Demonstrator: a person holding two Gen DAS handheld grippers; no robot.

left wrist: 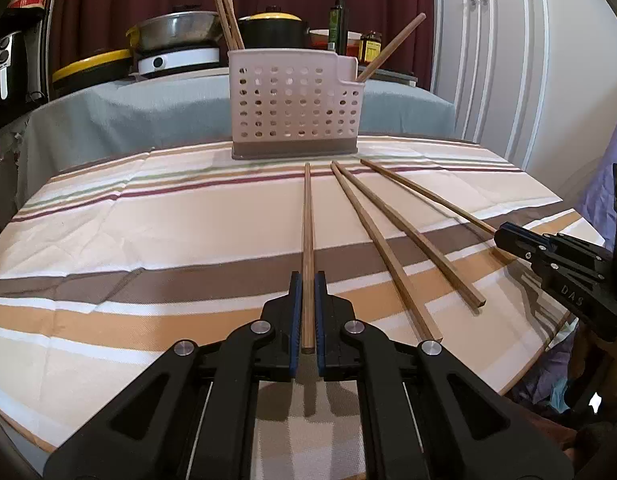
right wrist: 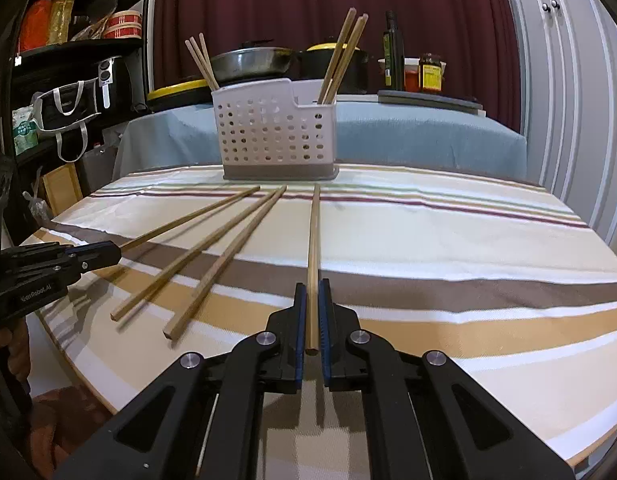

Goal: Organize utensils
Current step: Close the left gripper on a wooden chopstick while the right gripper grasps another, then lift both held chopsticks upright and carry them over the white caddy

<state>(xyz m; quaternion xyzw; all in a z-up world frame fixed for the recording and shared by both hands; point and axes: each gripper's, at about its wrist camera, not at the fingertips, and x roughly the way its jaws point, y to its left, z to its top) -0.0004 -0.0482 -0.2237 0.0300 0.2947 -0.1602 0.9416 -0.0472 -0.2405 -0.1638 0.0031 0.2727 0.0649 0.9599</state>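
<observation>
- The left gripper [left wrist: 307, 280] has its blue-padded fingers pressed in on the near end of a wooden chopstick [left wrist: 307, 220] that runs straight away toward the utensil caddy [left wrist: 294, 108].
- The right gripper [right wrist: 313, 288] pinches a second chopstick [right wrist: 314, 236] the same way, its far tip close to the caddy's grey base.
- Whether either gripped chopstick is raised off the striped tablecloth [left wrist: 148, 220] or lies on it, I cannot tell.
- Between the two grippers, two loose chopsticks [left wrist: 382, 240] lie on the cloth, tips close together near the caddy and fanning apart toward the near edge.
- The perforated white caddy stands upright at the far side of the table; three chopsticks [left wrist: 226, 12] lean out of its left compartment, and two chopsticks [right wrist: 342, 52] lean from the lower right compartment.
- Behind the caddy sit a metal pan [left wrist: 176, 30], a black pot [left wrist: 274, 28] and a dark bottle [left wrist: 337, 18].
</observation>
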